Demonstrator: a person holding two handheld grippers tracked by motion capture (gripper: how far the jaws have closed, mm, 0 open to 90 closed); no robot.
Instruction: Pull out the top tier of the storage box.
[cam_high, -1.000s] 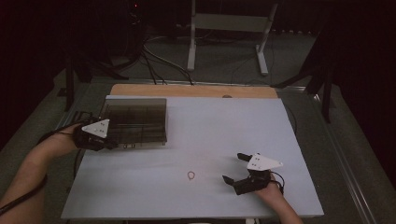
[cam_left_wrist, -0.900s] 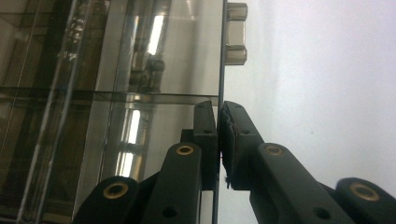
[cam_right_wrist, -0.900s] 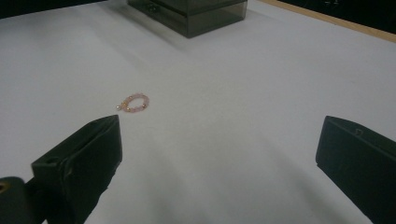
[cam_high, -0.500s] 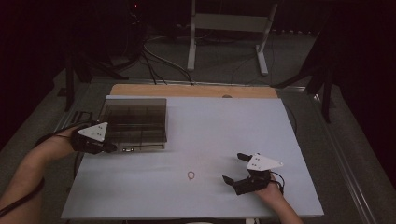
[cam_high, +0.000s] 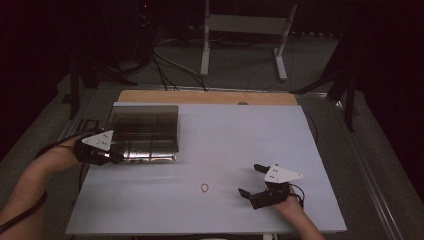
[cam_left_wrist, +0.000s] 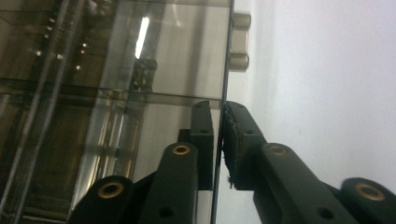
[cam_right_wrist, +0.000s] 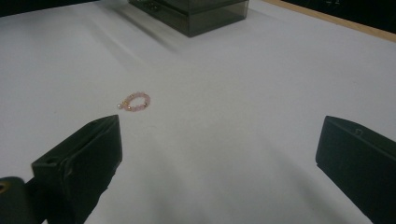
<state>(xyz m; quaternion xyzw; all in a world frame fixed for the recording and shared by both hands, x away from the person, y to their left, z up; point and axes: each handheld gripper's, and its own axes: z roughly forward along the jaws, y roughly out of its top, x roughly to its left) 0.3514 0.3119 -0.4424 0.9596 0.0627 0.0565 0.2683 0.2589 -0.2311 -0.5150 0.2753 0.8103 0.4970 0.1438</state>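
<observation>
A smoky clear box stands at the table's far left. My left gripper is at its near left corner. In the left gripper view the jaws pinch a thin clear panel of the box edge-on. They have just been opening a little, with the panel still between the pads. A small pink bead ring lies on the white table near the front. My right gripper rests to the ring's right, open and empty. In the right gripper view the ring lies beyond the wide jaws, the box far behind.
A wooden strip runs along the table's far edge. Beyond it on the dark floor are a metal stand and cables. A cable trails from each gripper off the near edge.
</observation>
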